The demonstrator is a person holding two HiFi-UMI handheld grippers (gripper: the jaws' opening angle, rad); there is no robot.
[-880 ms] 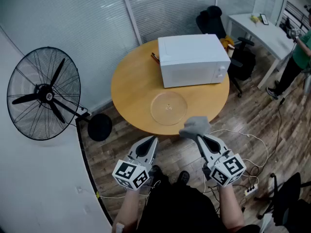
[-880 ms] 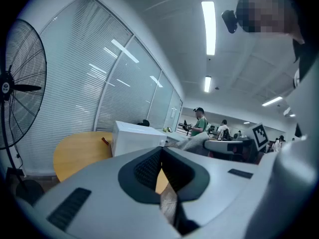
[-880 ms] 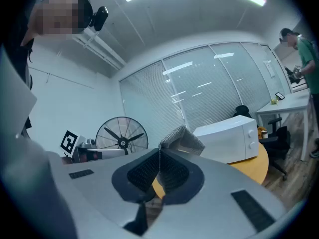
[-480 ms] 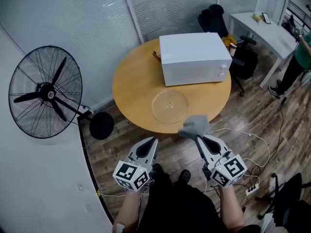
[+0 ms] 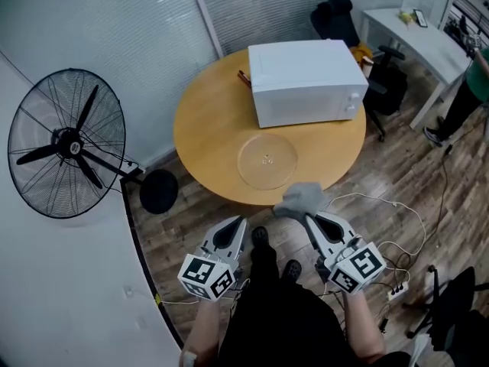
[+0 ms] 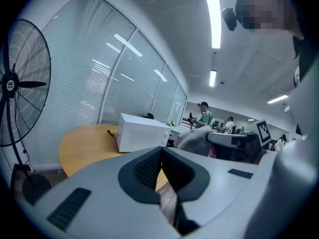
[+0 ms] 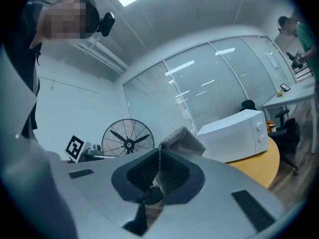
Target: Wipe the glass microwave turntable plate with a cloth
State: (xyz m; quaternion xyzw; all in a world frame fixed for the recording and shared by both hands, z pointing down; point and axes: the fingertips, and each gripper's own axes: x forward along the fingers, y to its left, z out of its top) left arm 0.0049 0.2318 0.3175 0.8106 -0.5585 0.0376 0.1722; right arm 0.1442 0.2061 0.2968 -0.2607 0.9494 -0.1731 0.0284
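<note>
- The left gripper (image 5: pixel 237 222) has its two jaws pressed together, with nothing between them.
- The right gripper (image 5: pixel 309 217) is squeezed tight on a soft grey cloth (image 5: pixel 302 197), which sticks out past its tips.
- The round clear glass plate (image 5: pixel 267 160) lies flat on the round yellow wooden table (image 5: pixel 206 128), near the table's 6 o'clock edge.
- The cloth is at 5 o'clock from the plate, near it but apart.
- A white boxy microwave (image 5: pixel 306 79) sits at 12 o'clock from the plate.
- A big black standing fan (image 5: pixel 65 144) is at 9 o'clock from the table.
</note>
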